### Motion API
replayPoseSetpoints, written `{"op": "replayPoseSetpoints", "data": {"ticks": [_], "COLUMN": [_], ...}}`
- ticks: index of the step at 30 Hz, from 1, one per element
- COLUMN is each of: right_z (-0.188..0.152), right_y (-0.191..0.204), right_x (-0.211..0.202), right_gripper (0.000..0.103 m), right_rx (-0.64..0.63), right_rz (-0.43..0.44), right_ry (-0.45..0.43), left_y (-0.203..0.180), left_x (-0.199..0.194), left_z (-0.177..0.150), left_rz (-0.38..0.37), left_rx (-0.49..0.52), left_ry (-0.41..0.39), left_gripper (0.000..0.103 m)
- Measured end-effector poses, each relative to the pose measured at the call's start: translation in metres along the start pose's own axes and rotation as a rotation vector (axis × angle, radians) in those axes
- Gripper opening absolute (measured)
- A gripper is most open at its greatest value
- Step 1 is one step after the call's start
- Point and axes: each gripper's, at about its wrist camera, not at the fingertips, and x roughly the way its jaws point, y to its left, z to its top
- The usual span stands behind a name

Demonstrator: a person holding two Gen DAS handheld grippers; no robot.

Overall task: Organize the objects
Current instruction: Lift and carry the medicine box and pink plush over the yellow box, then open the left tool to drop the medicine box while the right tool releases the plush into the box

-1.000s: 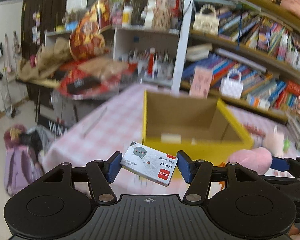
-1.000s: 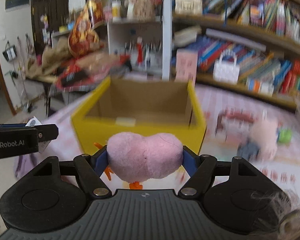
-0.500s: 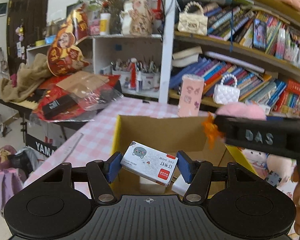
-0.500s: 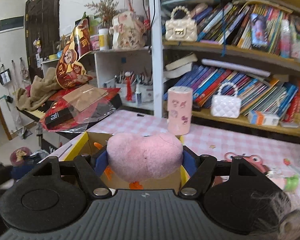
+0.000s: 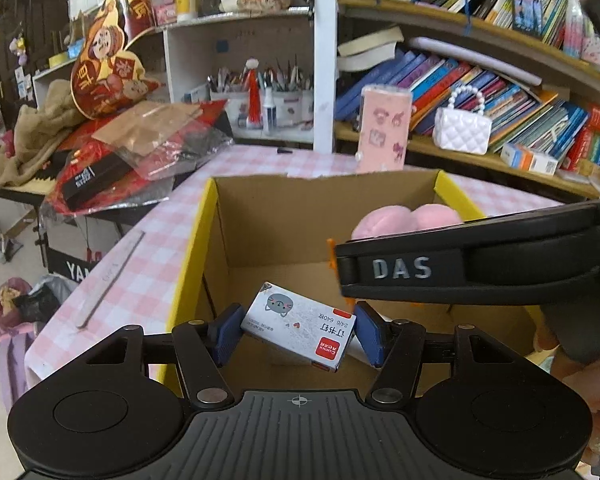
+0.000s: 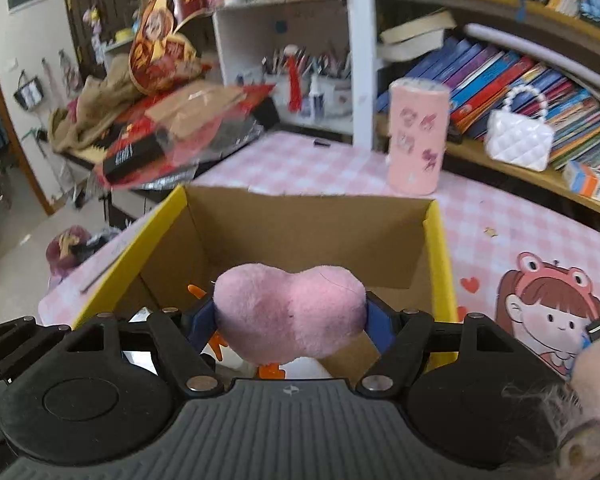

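My left gripper [image 5: 296,334] is shut on a small white staples box [image 5: 300,326] with a grey cat face and a red label. It holds the box over the open yellow cardboard box [image 5: 192,264]. My right gripper [image 6: 290,322] is shut on a pink plush toy [image 6: 290,312] with orange feet, also over the yellow cardboard box [image 6: 440,256]. In the left wrist view the right gripper's black arm crosses from the right, with the pink plush toy [image 5: 404,218] showing behind it.
The box stands on a pink checked table [image 6: 300,168]. A pink cylinder [image 6: 418,136] stands behind it. A metal ruler [image 5: 112,280] lies on the table's left. A white purse [image 6: 518,138] and books fill the shelves. A cluttered side table [image 5: 120,152] is at left.
Both grippers have moved forward and down over the yellow box, each still holding its object. The right gripper has come in beside the left one, above the box's inside.
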Motion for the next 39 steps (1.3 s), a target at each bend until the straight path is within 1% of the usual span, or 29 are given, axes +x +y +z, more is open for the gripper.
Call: {"op": "replayPoseSetpoints", "data": {"ticks": [8,14,22,26,27,29,30,31,32,39], "right_z": [0.007,0.006,0.007,0.007,0.007,0.007,0.008,0.008,0.010,0.015], "right_y": [0.003,0.001,-0.002,-0.003,-0.004,-0.005,-0.005,-0.006,-0.008,-0.007], "right_x": [0.035,0.056,0.063,0.062,0.060,0.055,0.051,0.048,0.044,0.007], "right_gripper": [0.073,0.073,0.074,0.076,0.079,0.081,0.084,0.087,0.087,0.087], "right_rx": [-0.024,-0.012,0.003,0.023,0.027,0.033,0.035,0.040,0.051,0.076], "right_rz": [0.039,0.033,0.033,0.031,0.031,0.018,0.010,0.014,0.023,0.009], "right_ry": [0.127,0.213,0.232,0.218,0.206,0.179,0.162,0.149,0.132,0.014], "left_y": [0.001,-0.001,0.000,0.000,0.000,0.000,0.001,0.002,0.002,0.003], "left_x": [0.017,0.020,0.020,0.017,0.016,0.013,0.011,0.009,0.007,-0.016], "left_z": [0.002,0.003,0.003,0.002,0.001,0.001,0.002,0.002,0.002,0.002], "left_rz": [0.007,0.016,0.008,0.001,0.001,0.009,0.010,0.008,0.009,0.023], "left_rx": [-0.006,0.013,0.014,0.015,0.016,0.016,0.013,0.009,0.007,0.011], "left_ry": [0.052,0.055,0.046,0.043,0.039,0.029,0.020,0.011,0.002,-0.067], "left_gripper": [0.059,0.060,0.060,0.062,0.063,0.072,0.074,0.078,0.080,0.085]}}
